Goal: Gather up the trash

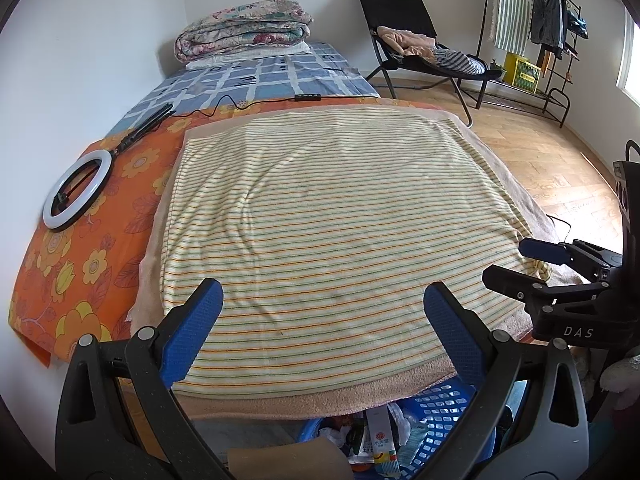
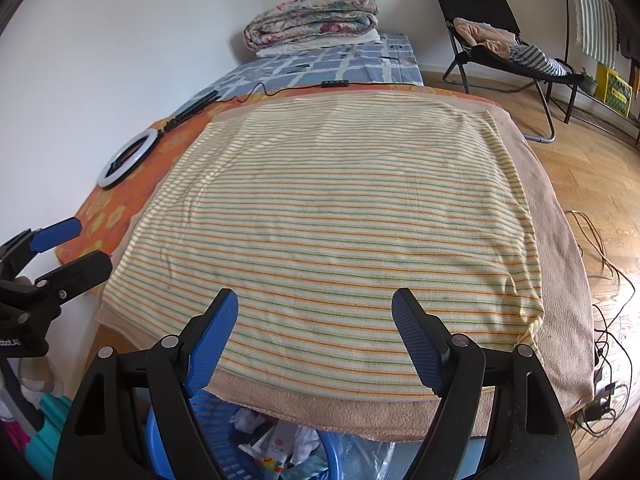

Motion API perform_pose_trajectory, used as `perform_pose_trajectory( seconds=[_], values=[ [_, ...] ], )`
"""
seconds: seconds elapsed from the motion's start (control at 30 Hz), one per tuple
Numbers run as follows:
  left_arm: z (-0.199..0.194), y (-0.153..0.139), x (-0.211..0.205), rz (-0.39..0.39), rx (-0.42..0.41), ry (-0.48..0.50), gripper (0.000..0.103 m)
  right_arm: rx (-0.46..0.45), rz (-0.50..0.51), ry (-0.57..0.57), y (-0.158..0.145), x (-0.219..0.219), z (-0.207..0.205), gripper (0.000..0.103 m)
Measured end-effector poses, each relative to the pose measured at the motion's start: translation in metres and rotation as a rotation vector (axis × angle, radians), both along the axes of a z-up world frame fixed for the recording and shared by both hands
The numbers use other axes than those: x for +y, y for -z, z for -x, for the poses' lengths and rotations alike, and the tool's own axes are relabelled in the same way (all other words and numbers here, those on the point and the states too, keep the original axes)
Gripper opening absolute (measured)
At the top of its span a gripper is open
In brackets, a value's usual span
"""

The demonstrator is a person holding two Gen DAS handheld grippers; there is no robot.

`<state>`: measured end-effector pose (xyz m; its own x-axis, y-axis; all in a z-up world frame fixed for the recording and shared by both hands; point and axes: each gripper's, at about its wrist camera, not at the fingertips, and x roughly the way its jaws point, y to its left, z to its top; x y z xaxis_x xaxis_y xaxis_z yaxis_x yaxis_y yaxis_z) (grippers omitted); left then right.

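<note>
Our left gripper (image 1: 322,322) and right gripper (image 2: 316,332) both stand wide with nothing in them. Under them lies a bare striped towel (image 1: 340,208). The trash (image 1: 380,444) sits in the blue basket (image 1: 436,408) below. We think picking is done; next we check for more.

Open right gripper (image 2: 316,336), striped towel (image 2: 320,208), basket (image 2: 208,404)

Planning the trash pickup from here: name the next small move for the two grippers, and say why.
Probably lower one open gripper, say the right gripper, toward the blue basket below the bed edge. The striped blanket shows no litter, both grippers, including the left gripper, hold nothing, and the only wrappers visible lie in that basket.
</note>
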<state>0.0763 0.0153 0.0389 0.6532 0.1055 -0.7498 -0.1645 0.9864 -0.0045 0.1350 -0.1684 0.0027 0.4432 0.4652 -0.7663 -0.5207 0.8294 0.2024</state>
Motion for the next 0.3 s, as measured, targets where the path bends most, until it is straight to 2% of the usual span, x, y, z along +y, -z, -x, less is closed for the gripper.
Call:
perform_pose_trajectory(
  seconds=[0.3],
  values=[
    [0.0003,-0.0004,-0.0005,-0.002,0.001,-0.001,0.102,0.0,0.0,0.0,-0.0002,0.0001,-0.0003,0.079]
  ],
)
